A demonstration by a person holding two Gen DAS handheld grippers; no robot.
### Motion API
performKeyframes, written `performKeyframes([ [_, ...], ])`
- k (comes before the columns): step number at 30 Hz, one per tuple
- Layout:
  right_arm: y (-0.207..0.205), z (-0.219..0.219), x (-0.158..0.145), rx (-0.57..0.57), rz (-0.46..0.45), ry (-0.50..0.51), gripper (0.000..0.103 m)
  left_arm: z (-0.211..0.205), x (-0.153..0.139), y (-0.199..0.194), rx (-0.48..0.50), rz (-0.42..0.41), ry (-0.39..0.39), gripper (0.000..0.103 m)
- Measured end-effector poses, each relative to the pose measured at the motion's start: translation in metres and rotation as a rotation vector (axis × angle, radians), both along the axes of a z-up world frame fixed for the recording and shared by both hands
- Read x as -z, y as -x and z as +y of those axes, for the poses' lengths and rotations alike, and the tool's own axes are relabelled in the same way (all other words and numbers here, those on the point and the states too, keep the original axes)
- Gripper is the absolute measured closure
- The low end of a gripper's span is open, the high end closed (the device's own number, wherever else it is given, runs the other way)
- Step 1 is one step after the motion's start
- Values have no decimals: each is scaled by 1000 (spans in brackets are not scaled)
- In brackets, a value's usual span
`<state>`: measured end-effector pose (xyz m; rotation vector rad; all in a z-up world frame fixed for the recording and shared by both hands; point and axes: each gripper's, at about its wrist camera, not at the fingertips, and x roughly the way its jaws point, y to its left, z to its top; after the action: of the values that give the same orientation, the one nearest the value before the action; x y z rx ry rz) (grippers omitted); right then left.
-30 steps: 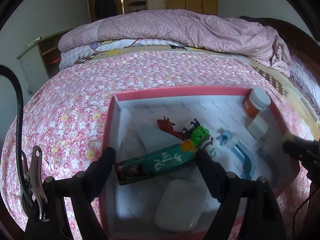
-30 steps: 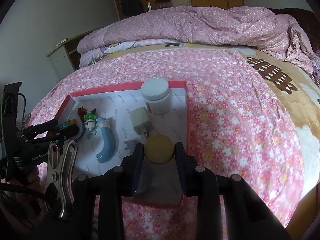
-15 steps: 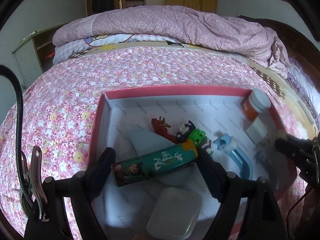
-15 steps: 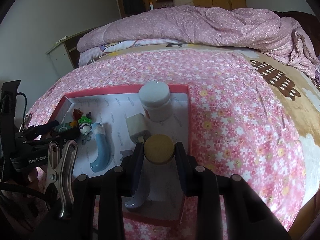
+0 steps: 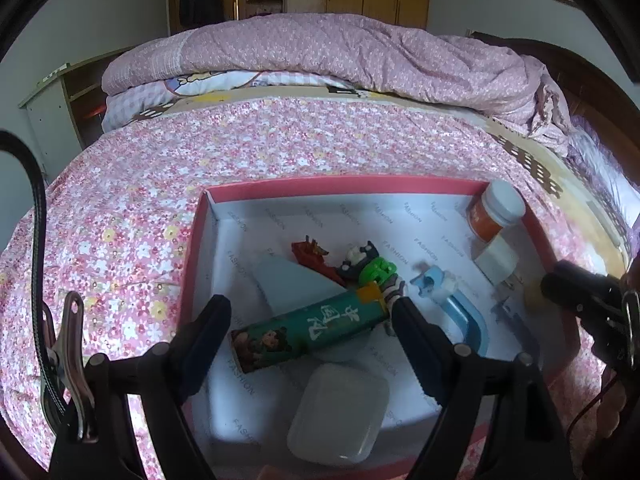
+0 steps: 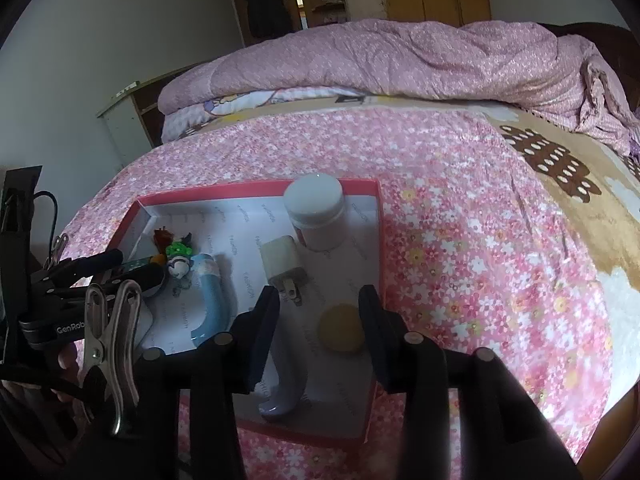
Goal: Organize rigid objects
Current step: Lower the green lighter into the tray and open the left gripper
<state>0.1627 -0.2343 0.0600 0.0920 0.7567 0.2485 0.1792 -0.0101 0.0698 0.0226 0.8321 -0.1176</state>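
Grippers hang over the pink box (image 6: 382, 240): left gripper (image 5: 310, 330) pinches the green tube (image 5: 308, 330) lengthwise; right gripper (image 6: 318, 320) is spread around the yellow-capped bottle (image 6: 340, 334).

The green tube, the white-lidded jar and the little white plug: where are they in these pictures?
green tube (image 5: 308, 330), left wrist view, middle of its printed side.
white-lidded jar (image 6: 316, 200), right wrist view, top of its lid.
white plug (image 6: 282, 260), right wrist view, its square body above the prongs.
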Motion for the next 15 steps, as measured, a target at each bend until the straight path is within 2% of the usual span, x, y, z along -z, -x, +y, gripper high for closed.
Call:
performKeyframes([
  [15, 41, 1, -7, -19, 7, -57, 60, -1, -21, 40, 26, -22, 1, 17],
])
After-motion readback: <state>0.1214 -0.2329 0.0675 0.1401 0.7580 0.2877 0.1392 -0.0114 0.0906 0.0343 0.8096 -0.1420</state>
